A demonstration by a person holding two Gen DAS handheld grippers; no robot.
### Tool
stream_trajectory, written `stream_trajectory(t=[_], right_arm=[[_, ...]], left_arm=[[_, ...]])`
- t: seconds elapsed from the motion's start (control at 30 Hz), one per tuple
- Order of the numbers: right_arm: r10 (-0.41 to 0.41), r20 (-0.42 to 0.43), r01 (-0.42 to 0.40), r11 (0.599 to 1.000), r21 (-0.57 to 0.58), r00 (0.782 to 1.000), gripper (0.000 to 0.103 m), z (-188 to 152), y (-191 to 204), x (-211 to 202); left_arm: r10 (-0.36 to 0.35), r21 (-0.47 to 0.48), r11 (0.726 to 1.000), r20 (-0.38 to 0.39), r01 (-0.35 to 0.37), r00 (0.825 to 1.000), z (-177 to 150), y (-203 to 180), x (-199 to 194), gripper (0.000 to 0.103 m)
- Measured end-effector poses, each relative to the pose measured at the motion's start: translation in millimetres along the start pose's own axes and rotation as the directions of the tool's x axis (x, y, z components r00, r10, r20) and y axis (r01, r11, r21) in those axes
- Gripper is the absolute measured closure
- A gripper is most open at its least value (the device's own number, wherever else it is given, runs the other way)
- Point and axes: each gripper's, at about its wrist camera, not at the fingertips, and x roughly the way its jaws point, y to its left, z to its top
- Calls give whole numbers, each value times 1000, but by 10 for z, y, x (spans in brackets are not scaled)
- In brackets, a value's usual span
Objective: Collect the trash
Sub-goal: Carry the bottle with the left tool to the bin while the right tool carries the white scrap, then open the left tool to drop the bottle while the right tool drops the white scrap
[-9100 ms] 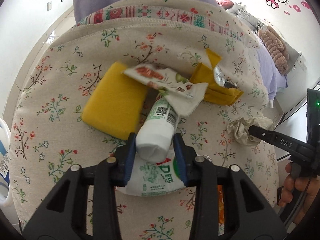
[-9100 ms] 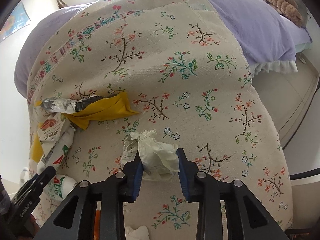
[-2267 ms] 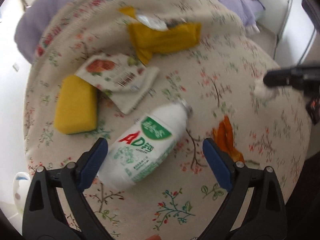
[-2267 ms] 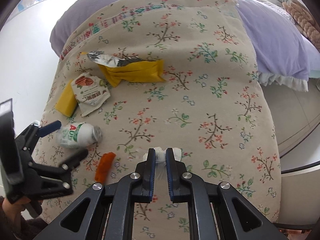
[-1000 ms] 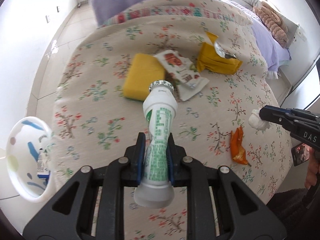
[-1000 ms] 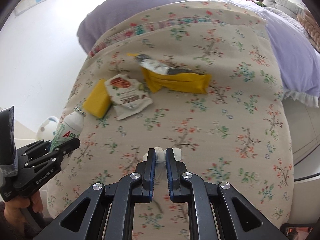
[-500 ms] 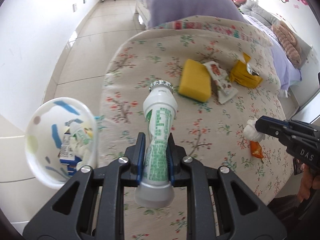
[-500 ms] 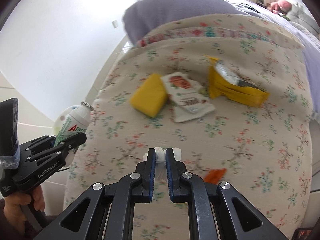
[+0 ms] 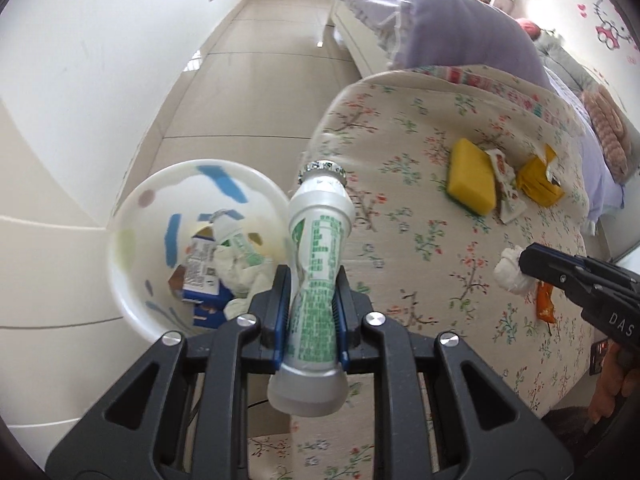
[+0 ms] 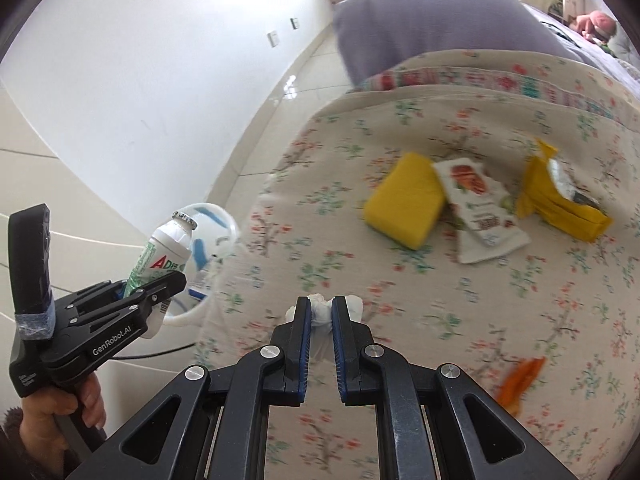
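My left gripper [image 9: 310, 292] is shut on a white drink bottle with green print [image 9: 318, 248], held neck-forward above the bed's left edge, beside a white trash bin [image 9: 132, 248] on the floor with cartons and paper inside. My right gripper [image 10: 320, 312] is shut on a crumpled white tissue [image 10: 322, 312] over the floral bedspread [image 10: 460, 320]; from the left wrist view it shows as the right gripper [image 9: 524, 264] with the tissue [image 9: 510, 272]. The right wrist view catches the left gripper [image 10: 160, 280], the bottle [image 10: 164, 252] and the bin [image 10: 212, 224] at the left.
On the bedspread lie a yellow sponge [image 10: 406, 210], a white snack wrapper [image 10: 478, 212], a yellow packet [image 10: 560, 204] and an orange scrap [image 10: 520, 378]. A purple pillow [image 10: 432, 16] lies beyond. Tiled floor [image 9: 240, 72] and a white wall run along the bed's left.
Both grippers have swung left across the bed toward the bin, each keeping its load. The bin now fills more of the left wrist view and the trash on the bed has slid to the right.
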Motion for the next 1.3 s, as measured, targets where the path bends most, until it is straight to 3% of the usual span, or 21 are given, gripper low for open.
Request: stream_trajectory(t=[0.2, 0.63, 0.7, 0.77, 0.83, 0.9, 1.2, 1.27, 1.3], right_arm=[[42, -1, -42, 997, -69, 999, 92, 80, 401, 151], [172, -43, -176, 980, -89, 984, 92, 212, 957, 651], [181, -48, -185, 979, -83, 982, 92, 225, 993, 740], [190, -52, -193, 978, -74, 980, 92, 245, 1021, 821], [196, -53, -199, 978, -67, 979, 92, 267, 1044, 890], [205, -53, -208, 976, -59, 977, 92, 282, 1061, 954], [265, -58, -267, 963, -24, 962, 88, 306, 1118, 1157], [271, -63, -272, 962, -15, 961, 82, 312, 1136, 1189], [271, -64, -272, 962, -10, 960, 71, 316, 1131, 1164]], left_arm=[[27, -95, 995, 7, -26, 1000, -32, 371, -52, 81], [58, -253, 966, 16, -52, 998, 6, 916, 18, 80], [71, -280, 958, 15, -64, 997, 17, 979, 21, 60], [76, -305, 950, 24, -65, 997, 16, 1019, -1, 49], [85, -321, 944, 21, -73, 996, 23, 1054, -23, 47], [101, -335, 938, 14, -91, 995, 17, 1089, -46, 37], [176, -317, 933, -7, -169, 984, -51, 1181, -102, 20], [192, -311, 932, -9, -185, 981, -65, 1181, -129, 18], [197, -309, 932, -10, -190, 980, -71, 1178, -144, 17]])
